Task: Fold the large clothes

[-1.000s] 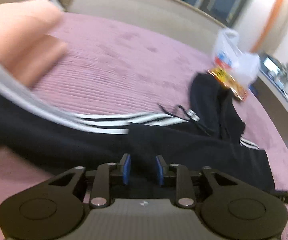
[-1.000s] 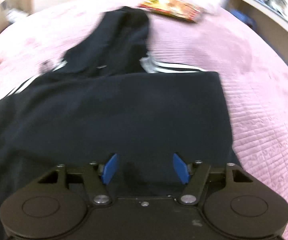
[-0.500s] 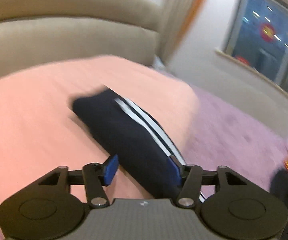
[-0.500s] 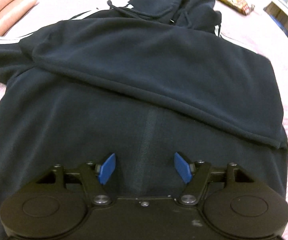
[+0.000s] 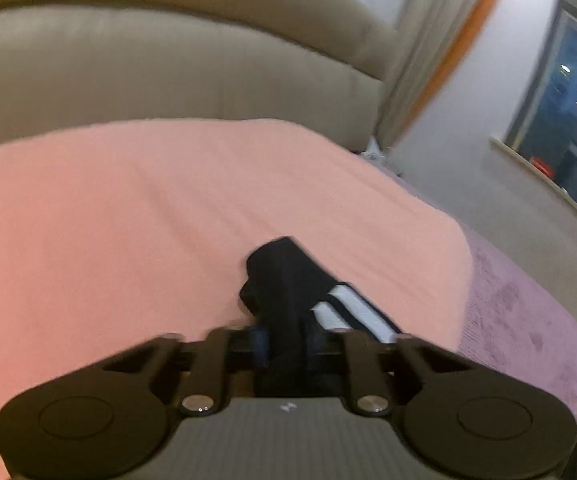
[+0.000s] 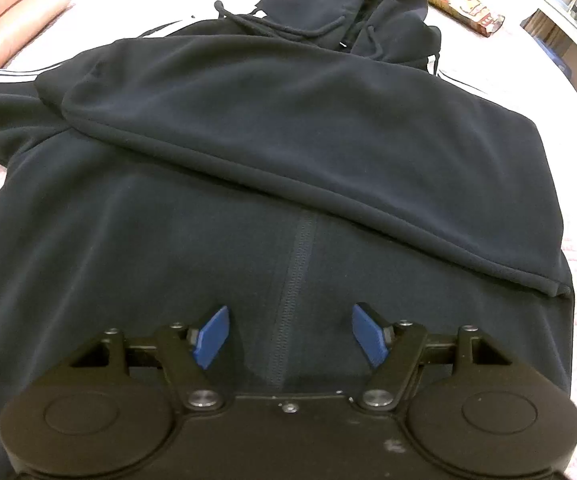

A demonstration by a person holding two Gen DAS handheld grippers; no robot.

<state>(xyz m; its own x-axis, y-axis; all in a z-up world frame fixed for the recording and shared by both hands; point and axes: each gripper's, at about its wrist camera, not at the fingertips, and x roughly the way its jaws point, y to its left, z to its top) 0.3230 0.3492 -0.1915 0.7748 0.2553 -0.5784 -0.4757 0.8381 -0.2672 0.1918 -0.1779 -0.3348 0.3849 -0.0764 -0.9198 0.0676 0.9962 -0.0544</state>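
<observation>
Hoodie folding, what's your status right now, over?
Left gripper shut on striped sleeve. Right gripper open over hoodie, one side folded. Nothing in the way.

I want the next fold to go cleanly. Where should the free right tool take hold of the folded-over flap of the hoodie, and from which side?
Probably at the flap's ribbed hem near its right corner, coming from the right edge of the hoodie. That corner lies free on top, so the open right tool can slide one finger beneath.
</observation>
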